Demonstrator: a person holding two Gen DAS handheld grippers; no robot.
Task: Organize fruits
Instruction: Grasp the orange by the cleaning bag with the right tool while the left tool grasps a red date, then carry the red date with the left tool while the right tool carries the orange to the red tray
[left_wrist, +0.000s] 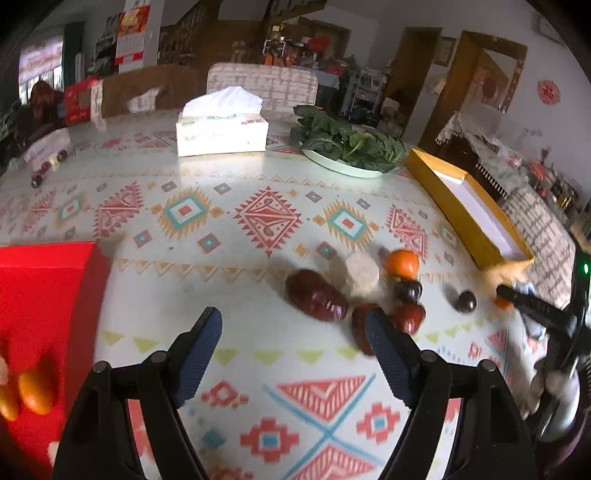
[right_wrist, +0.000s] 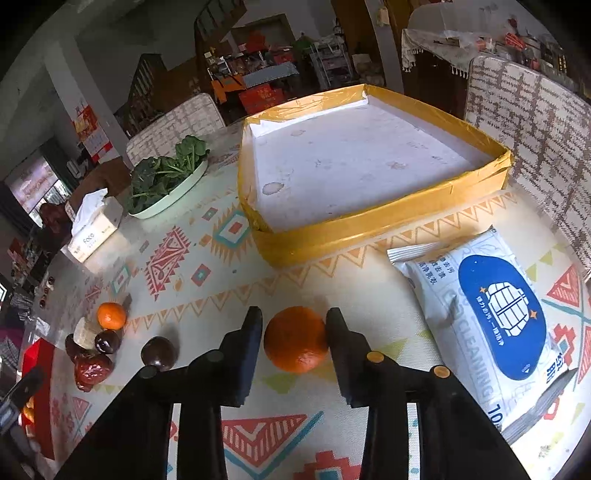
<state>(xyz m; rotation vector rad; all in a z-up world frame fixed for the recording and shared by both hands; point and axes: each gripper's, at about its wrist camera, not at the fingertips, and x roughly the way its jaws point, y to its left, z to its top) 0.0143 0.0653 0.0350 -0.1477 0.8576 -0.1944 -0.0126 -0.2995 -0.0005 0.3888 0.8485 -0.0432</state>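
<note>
Straddling a tangerine (right_wrist: 296, 339), the right gripper (right_wrist: 293, 325) has one finger either side of it; the right pad looks to touch the peel and the left stands a hair off, so whether it is truly clamped I cannot tell. That placement suits a lift toward the yellow-rimmed tray (right_wrist: 373, 225), which lies at twelve o'clock from the fruit, its white floor bare, likely the sorting bin for this gripper. The tangerine is round, bright orange, dimpled, sitting on the patterned tablecloth (right_wrist: 207, 280). A wet-wipes pack (right_wrist: 491, 314) lies at three o'clock from it, clear of the path.

The left gripper (left_wrist: 293, 328) hangs with its tongs wide apart and nothing between them, aimed at the fruit cluster at one o'clock: a wrinkled red date (left_wrist: 316, 299), a pale rough lump (left_wrist: 360, 275), a second tangerine (left_wrist: 402, 264), a dark plum-like fruit (left_wrist: 408, 290) and another dark one (left_wrist: 465, 302) set apart. The red box (left_wrist: 44, 295) at nine o'clock already shows orange fruit (left_wrist: 35, 393) inside, suggesting it is the left hand's destination
</note>
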